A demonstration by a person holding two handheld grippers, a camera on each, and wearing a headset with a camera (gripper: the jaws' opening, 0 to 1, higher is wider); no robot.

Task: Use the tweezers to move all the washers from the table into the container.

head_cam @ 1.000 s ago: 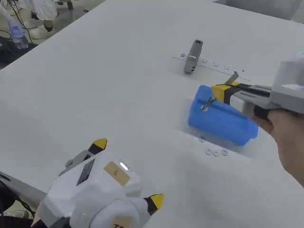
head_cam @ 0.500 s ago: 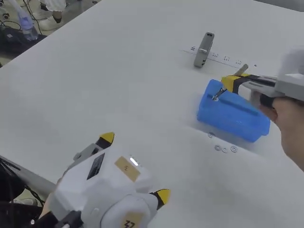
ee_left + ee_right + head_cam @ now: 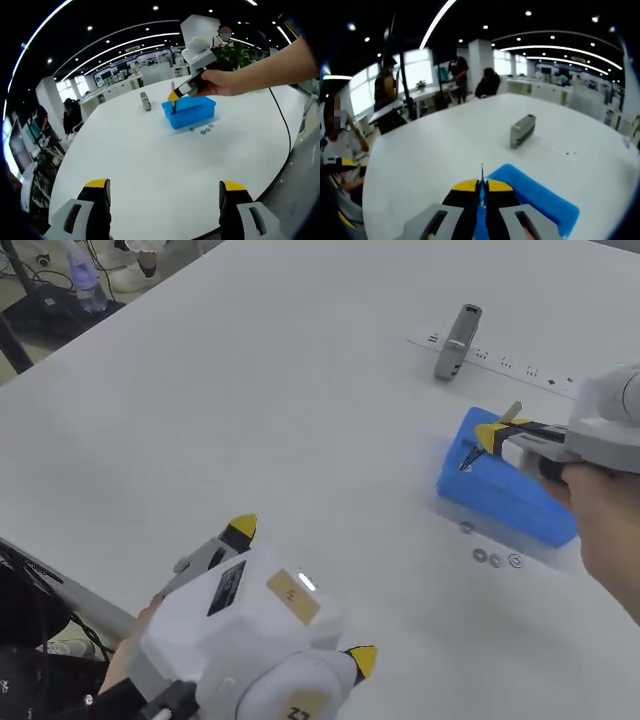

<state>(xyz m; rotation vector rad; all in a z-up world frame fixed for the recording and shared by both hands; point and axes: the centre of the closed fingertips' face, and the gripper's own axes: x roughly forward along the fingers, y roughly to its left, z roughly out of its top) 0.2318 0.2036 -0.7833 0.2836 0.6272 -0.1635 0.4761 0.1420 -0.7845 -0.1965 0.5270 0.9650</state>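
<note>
A blue container [image 3: 505, 490] stands on the white table, with several small washers [image 3: 496, 560] lying on the table just in front of it. My right gripper [image 3: 490, 437] hangs over the container's left end, shut on thin tweezers [image 3: 468, 461] that point down into it. In the right gripper view the jaws of the gripper [image 3: 481, 187] are pressed together around the tweezers [image 3: 481, 172] above the blue container [image 3: 535, 200]. My left gripper [image 3: 300, 593] is held low at the near edge, open and holding nothing. Its own view shows the left gripper [image 3: 160, 200], the container [image 3: 189, 111], the washers [image 3: 202, 131] and the right gripper [image 3: 175, 95].
A grey oblong device [image 3: 456, 340] lies beyond the container beside a row of small marks on the table. The wide white table [image 3: 250, 390] stretches left. People and desks stand in the background of the right gripper view, and the grey device [image 3: 522, 129] shows there too.
The head camera has shifted, so everything sits further right in the picture. The right gripper stays over the container's left end with the tweezers. The left gripper has not visibly moved.
</note>
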